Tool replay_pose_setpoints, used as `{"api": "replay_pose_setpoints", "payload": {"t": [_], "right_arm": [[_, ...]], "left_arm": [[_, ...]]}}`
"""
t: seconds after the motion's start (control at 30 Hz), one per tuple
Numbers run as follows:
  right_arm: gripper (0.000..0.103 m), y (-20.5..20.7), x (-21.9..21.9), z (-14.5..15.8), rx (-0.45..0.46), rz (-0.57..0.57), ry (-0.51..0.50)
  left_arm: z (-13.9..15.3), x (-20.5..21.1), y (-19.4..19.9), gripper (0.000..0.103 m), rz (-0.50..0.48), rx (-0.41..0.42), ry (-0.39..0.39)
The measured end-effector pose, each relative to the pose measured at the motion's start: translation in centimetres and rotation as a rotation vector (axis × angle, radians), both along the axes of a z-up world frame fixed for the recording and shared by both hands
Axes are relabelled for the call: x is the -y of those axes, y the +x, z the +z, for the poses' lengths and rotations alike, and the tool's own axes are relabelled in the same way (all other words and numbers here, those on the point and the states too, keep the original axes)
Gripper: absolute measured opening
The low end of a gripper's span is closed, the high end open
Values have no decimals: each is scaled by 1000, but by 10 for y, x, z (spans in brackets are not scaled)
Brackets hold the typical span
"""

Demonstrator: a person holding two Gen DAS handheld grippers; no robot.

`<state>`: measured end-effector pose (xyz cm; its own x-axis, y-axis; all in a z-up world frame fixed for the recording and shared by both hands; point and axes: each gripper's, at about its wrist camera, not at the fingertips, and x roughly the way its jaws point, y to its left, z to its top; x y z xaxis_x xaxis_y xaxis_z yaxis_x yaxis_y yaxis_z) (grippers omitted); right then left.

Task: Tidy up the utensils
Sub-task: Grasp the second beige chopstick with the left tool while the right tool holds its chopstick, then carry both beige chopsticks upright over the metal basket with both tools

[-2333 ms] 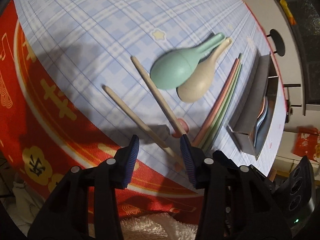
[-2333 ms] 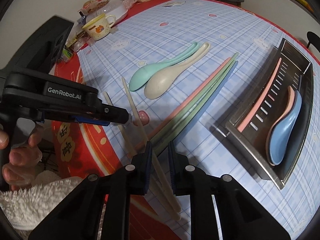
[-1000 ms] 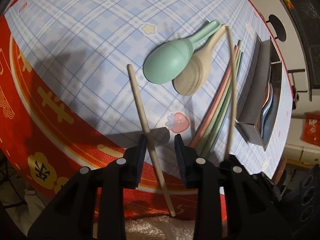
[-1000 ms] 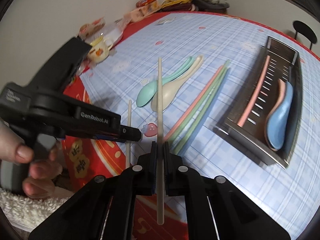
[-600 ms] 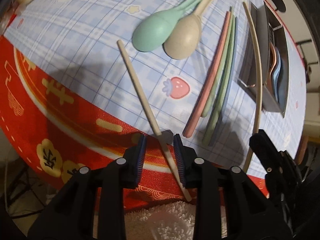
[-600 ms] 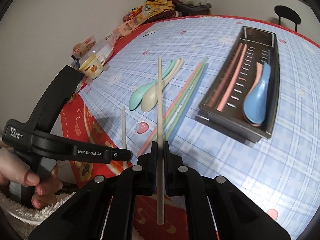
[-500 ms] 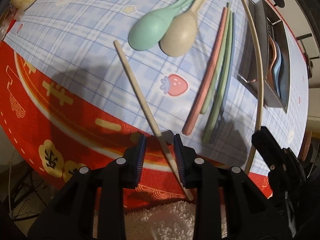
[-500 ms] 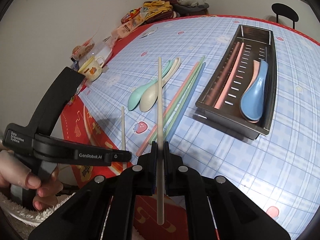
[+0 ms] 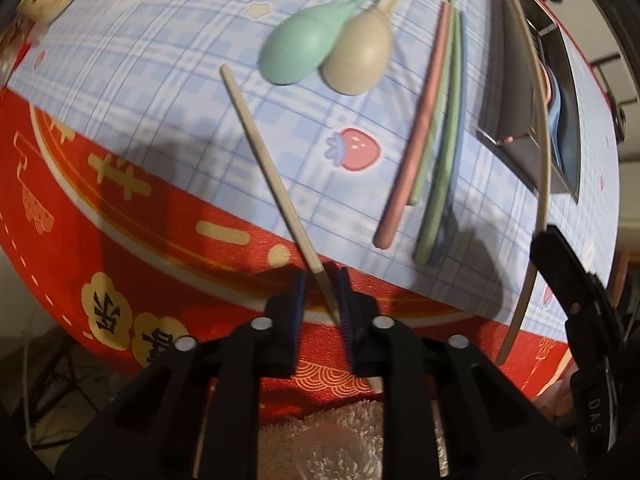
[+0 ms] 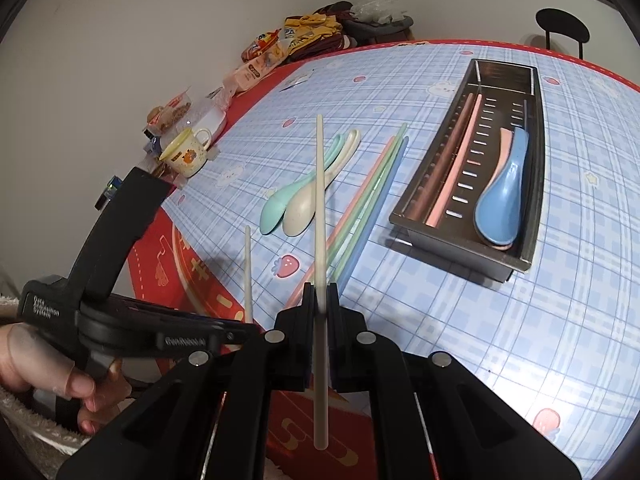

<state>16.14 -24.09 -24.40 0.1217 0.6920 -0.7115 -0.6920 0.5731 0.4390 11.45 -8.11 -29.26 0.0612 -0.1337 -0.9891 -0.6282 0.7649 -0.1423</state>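
Observation:
My left gripper [image 9: 322, 294] is shut on a beige chopstick [image 9: 264, 160] and holds it above the table's front edge. My right gripper [image 10: 320, 296] is shut on a second beige chopstick [image 10: 320, 200], raised over the table; it also shows in the left wrist view [image 9: 538, 128]. A green spoon [image 9: 308, 50] and a beige spoon [image 9: 360, 54] lie side by side. Pink, green and blue chopsticks [image 9: 432, 132] lie beside them. A metal tray [image 10: 532, 168] holds a pink chopstick [image 10: 456, 168] and a blue spoon [image 10: 502, 204] over a pink one.
The blue checked cloth [image 10: 560, 320] covers a red tablecloth [image 9: 120, 208]. A yellow mug [image 10: 186, 156] and snack packets [image 10: 276, 54] stand at the far left edge. A black chair [image 10: 562, 26] is behind the table. A white towel [image 9: 332, 440] lies below the grippers.
Both grippers closed on a beige chopstick each and lifted them off the table. Both have drawn back and risen, and the right one now looks further toward the tray.

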Motion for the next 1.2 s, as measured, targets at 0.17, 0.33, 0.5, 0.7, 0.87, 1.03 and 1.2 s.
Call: {"api": "replay_pose_setpoints", "payload": {"t": [0.17, 0.33, 0.5, 0.7, 0.87, 1.03, 1.2], "right_arm": [[7, -2, 0, -1, -2, -17, 6], [7, -2, 2, 1, 5, -36, 14], [6, 1, 8, -2, -18, -75, 14], [6, 4, 13, -4, -38, -122, 10], [6, 10, 16, -4, -53, -191, 16], [6, 18, 22, -1, -80, -276, 33], [6, 26, 28, 5, -95, -369, 52]], "left_arm": [[-2, -7, -9, 12, 11, 31, -34], [8, -49, -35, 10, 132, 126, -84], [30, -68, -42, 10, 155, 202, -66], [62, -71, -34, 10, 53, 296, 1], [79, -62, -20, 10, -37, 343, 23], [87, -61, 5, 10, -126, 388, 21], [96, -54, 30, 10, -223, 426, 7]]}}
